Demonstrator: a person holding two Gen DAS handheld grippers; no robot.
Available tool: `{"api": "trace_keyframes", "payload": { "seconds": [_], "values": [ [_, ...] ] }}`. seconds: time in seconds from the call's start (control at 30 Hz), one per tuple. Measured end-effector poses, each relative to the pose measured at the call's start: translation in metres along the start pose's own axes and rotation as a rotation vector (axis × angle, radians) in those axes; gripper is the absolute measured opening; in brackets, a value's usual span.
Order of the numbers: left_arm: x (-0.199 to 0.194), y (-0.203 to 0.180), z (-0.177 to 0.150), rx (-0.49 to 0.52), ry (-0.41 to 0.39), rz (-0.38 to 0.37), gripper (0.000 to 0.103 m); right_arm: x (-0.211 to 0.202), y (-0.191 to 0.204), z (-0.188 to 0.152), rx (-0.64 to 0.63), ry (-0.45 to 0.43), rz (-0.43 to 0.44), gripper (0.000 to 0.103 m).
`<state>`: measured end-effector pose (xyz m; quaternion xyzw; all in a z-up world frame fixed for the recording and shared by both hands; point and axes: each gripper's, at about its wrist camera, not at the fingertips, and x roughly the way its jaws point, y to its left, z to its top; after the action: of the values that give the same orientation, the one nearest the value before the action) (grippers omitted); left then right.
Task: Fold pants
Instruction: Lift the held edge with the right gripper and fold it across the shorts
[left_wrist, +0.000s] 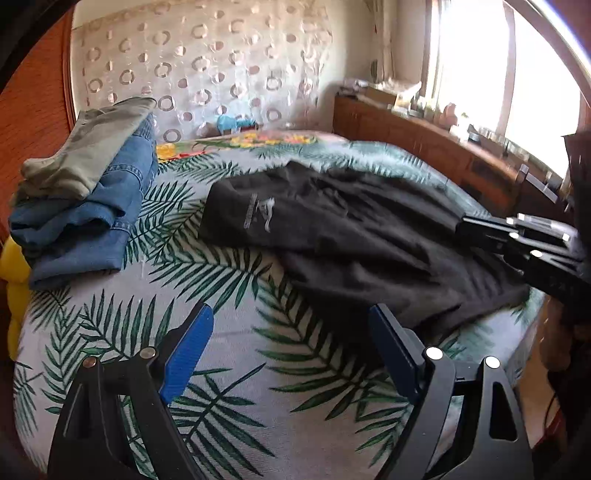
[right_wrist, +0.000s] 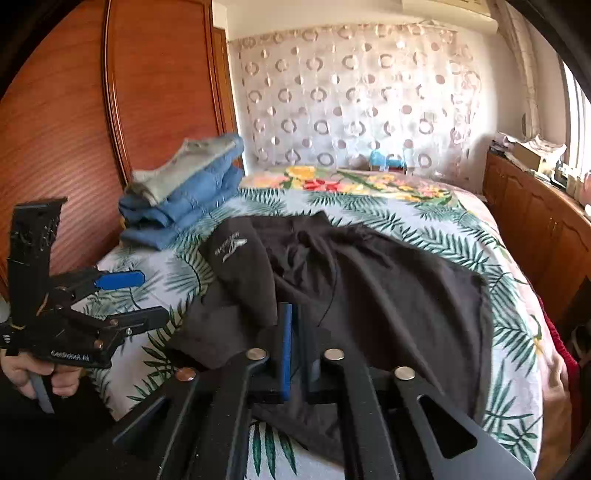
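The black pants (right_wrist: 369, 291) lay rumpled across the middle of the bed (right_wrist: 424, 221). The right tool (right_wrist: 291, 332) was clamped on their near edge, its blue pads pressed together on the cloth. At nine o'clock in the right view, the left tool (right_wrist: 147, 295) hovered level over the bedspread, spread wide, holding nothing. Folded jeans (left_wrist: 92, 214) sat stacked at ten o'clock.
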<state>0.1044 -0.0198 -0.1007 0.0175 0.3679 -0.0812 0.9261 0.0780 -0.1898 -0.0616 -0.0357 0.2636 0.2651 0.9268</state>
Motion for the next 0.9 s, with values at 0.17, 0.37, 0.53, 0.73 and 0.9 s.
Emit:
{"api": "trace_keyframes", "payload": {
  "seconds": [0.17,0.37,0.53,0.73,0.9],
  "values": [
    [0.008,0.000,-0.007,0.023,0.043,0.021,0.087,0.020,0.007,-0.003,-0.012,0.064,0.038,0.036],
    [0.010,0.001,-0.010,0.014,0.058,0.016,0.087,0.039,0.011,0.000,-0.048,0.134,0.030,0.036],
    [0.007,0.002,-0.009,0.007,0.043,0.005,0.087,0.047,0.014,0.006,-0.068,0.164,0.025,0.007],
    [-0.006,0.001,-0.005,-0.012,0.003,-0.016,0.087,0.020,0.006,0.016,-0.065,0.062,0.014,0.002],
    [-0.014,-0.002,0.002,-0.017,-0.027,-0.039,0.087,-0.018,0.002,0.021,-0.067,-0.027,-0.021,0.002]
  ]
}}
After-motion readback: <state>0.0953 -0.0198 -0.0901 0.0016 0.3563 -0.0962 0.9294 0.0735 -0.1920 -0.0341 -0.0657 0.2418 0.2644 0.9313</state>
